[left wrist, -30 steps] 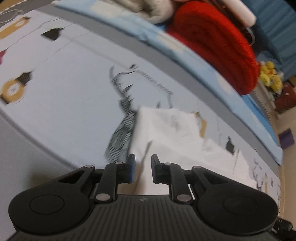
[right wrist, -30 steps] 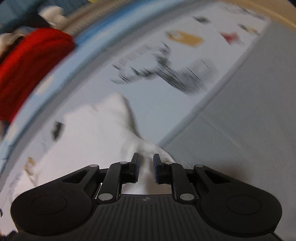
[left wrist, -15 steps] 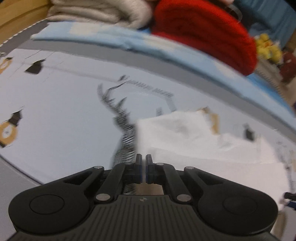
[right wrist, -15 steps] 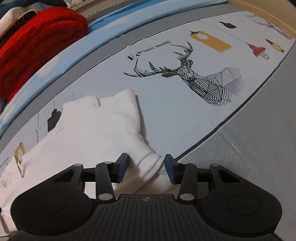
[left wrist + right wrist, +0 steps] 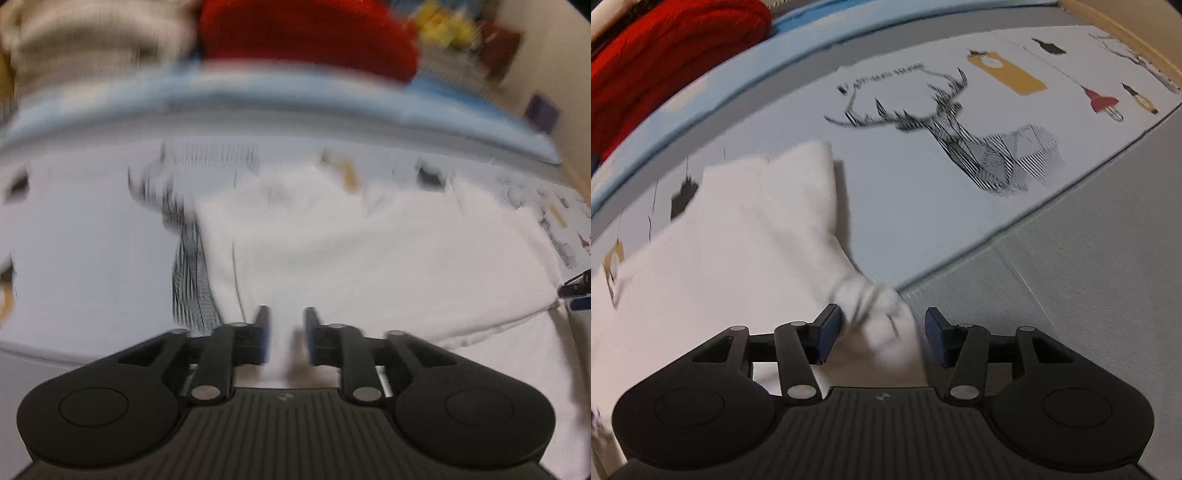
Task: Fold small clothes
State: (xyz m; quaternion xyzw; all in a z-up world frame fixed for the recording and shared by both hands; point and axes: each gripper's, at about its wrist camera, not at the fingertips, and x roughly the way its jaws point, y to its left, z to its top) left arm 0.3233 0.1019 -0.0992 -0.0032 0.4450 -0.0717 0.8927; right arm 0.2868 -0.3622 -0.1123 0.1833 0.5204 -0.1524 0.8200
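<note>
A white garment (image 5: 369,251) lies flattened on a pale blue sheet printed with a deer (image 5: 979,147). The left wrist view is blurred by motion. My left gripper (image 5: 288,332) hangs over the garment's near edge, its jaws opening, with a strip of white cloth showing in the gap. In the right wrist view the garment (image 5: 738,240) narrows to a bunched corner. My right gripper (image 5: 882,336) straddles that bunch with its jaws opening. The right pad stands clear of the cloth.
A red knitted item (image 5: 665,55) and beige folded cloth (image 5: 92,44) lie beyond the sheet's blue border. A grey cover (image 5: 1071,277) runs along the sheet's near side. Yellow toys (image 5: 447,26) sit at the far right.
The left gripper shut half a second ago and has now parted, rolling and shifting right over the garment. The right jaws widened from nearly shut, with the cloth bunch still between them.
</note>
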